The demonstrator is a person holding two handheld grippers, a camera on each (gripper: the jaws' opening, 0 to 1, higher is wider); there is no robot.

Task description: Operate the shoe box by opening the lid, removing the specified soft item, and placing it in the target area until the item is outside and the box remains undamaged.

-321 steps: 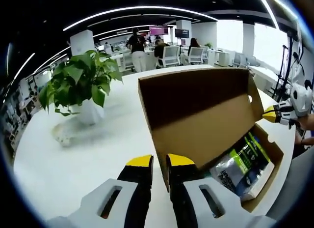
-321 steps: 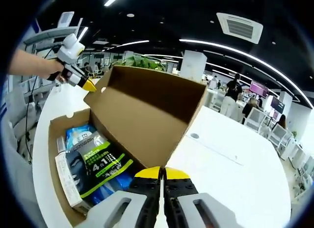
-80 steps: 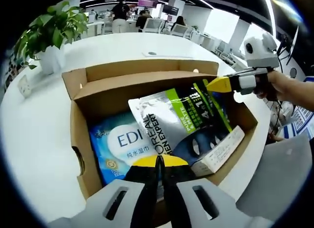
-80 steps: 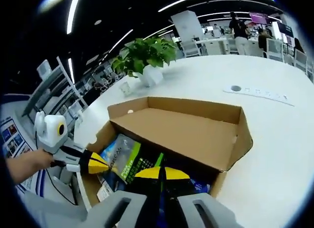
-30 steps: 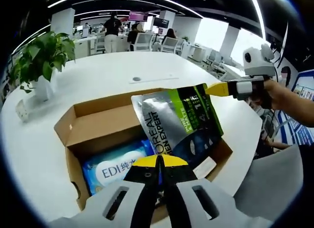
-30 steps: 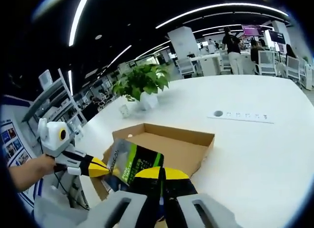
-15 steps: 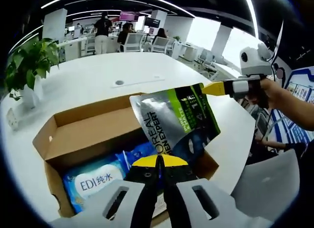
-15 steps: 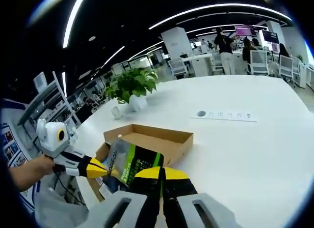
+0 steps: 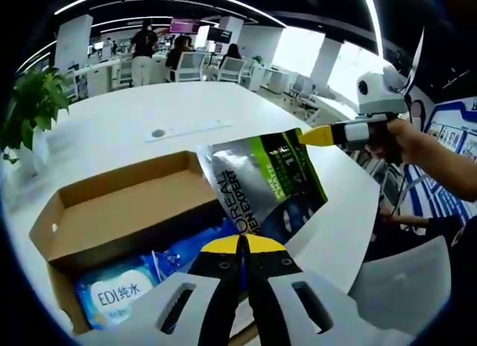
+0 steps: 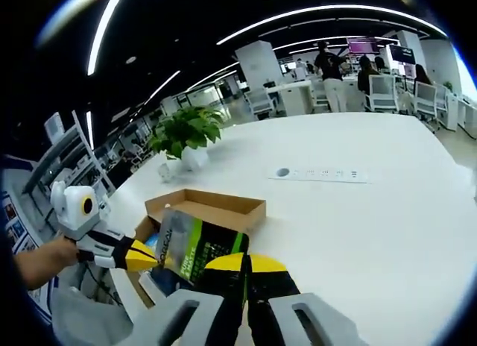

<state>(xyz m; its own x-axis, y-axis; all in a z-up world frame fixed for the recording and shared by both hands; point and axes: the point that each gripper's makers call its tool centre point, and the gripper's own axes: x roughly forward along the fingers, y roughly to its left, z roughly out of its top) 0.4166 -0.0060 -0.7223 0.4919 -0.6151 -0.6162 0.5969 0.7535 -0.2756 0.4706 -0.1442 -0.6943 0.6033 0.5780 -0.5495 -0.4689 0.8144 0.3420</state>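
Lid open, the silver-green pouch (image 9: 264, 183) hangs at centre frame above the shoe box (image 9: 119, 212), both the left gripper (image 9: 240, 244) and right gripper (image 10: 246, 262) clenched on its edges. Removal is under way; next, carry it sideways onto bare desk (image 10: 373, 212).

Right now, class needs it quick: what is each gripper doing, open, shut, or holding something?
Left gripper: shut on the silver-and-green L'Oreal Men Expert pouch, at one edge.
Right gripper: shut on the same pouch's other edge.
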